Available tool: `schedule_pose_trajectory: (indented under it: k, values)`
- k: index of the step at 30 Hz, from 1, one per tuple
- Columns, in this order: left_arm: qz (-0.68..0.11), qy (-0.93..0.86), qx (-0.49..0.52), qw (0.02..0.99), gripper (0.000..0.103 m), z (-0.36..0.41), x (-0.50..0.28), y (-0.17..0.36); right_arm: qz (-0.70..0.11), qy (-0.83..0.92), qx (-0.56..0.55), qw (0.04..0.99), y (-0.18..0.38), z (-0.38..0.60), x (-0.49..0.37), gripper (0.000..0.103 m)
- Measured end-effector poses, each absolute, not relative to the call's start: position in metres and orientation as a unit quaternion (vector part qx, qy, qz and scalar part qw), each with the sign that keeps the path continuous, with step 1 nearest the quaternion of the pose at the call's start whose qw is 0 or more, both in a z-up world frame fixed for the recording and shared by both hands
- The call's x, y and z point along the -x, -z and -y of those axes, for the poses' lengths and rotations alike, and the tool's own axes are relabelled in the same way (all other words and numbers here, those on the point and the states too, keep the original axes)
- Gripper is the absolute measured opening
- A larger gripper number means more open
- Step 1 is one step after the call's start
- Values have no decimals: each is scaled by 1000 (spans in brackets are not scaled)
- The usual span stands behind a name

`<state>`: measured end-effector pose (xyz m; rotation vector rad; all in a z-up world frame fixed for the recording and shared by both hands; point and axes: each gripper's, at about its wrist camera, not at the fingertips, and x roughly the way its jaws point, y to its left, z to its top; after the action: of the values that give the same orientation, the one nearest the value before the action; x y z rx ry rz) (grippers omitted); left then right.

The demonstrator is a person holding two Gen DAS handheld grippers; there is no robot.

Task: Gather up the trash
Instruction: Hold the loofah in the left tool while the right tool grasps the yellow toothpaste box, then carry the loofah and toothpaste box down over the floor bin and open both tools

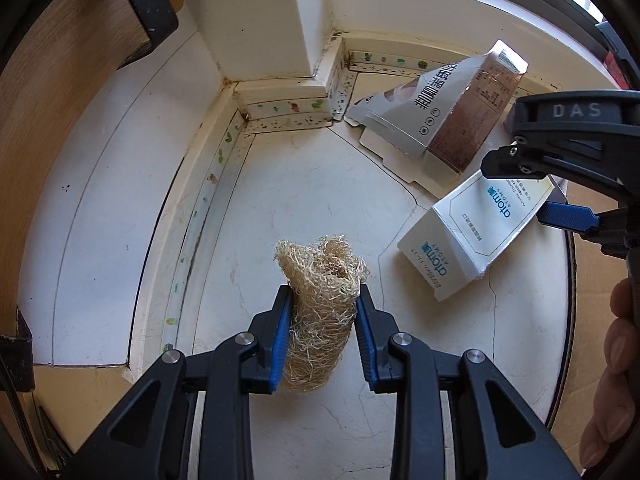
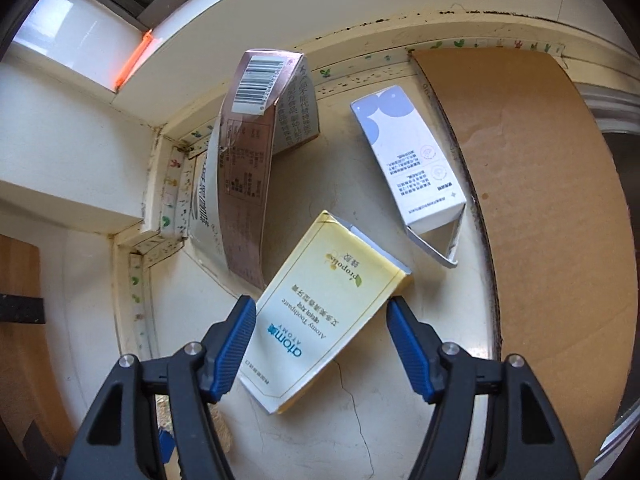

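My left gripper (image 1: pixel 323 300) is shut on a tan loofah scrubber (image 1: pixel 320 300) and holds it over the white marble floor. My right gripper (image 2: pixel 322 308) is open, its blue pads on either side of a yellow Atomy toothpaste box (image 2: pixel 324 312) that lies on the floor; it does not grip the box. The same box (image 1: pixel 476 236) shows white in the left wrist view, under the right gripper (image 1: pixel 560 184). A crushed grey and brown coffee box (image 2: pixel 256 176) stands behind it, and also shows in the left wrist view (image 1: pixel 444 112).
A white and blue box (image 2: pixel 416 164) lies open on the floor to the right. A flat sheet of brown cardboard (image 2: pixel 552 208) covers the floor at the far right. White walls and a corner skirting (image 1: pixel 280 96) bound the back. A wooden panel (image 1: pixel 48 112) stands left.
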<state>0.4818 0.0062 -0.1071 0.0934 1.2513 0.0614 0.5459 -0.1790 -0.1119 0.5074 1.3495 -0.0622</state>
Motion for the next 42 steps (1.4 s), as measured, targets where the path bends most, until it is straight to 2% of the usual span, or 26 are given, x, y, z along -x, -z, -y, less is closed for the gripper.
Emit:
schedule_pose_trajectory:
  k: [2,6,9,10,13,17,18,21,30,42]
  values:
    - [-586,-29,-42,809,28,-7,-483,108,-623,37,-223,749,116,173,-551,69]
    - [-587,-28,-34,808,28,-8,-483,108,-621,53,-206,754,118,166,-556,82]
    - [-587,-26,-25,809,28,-8,-484,108,-644,52,-217,732,134,162,-566,82]
    - [-587,-26,-24,809,28,-9,-485,109,-654,48,-223,721,141,160,-568,87]
    - [-586,-26,-19,809,28,-11,-486,108,-646,39,-203,735,139,154,-570,86]
    - [-586,-25,-20,810,28,-11,-485,108,-637,30,-195,745,136,151,-562,70]
    - [-586,-24,-22,810,28,-11,-485,108,-637,22,-198,745,136,152,-559,63]
    - [-587,-19,-25,809,28,-8,-482,109,-639,0,-204,742,135,155,-550,58]
    - [-584,1,-22,811,28,6,-461,104,-629,-64,-191,751,115,162,-508,58]
    - [-552,24,32,833,28,12,-370,72,-608,-126,-162,767,79,177,-421,57]
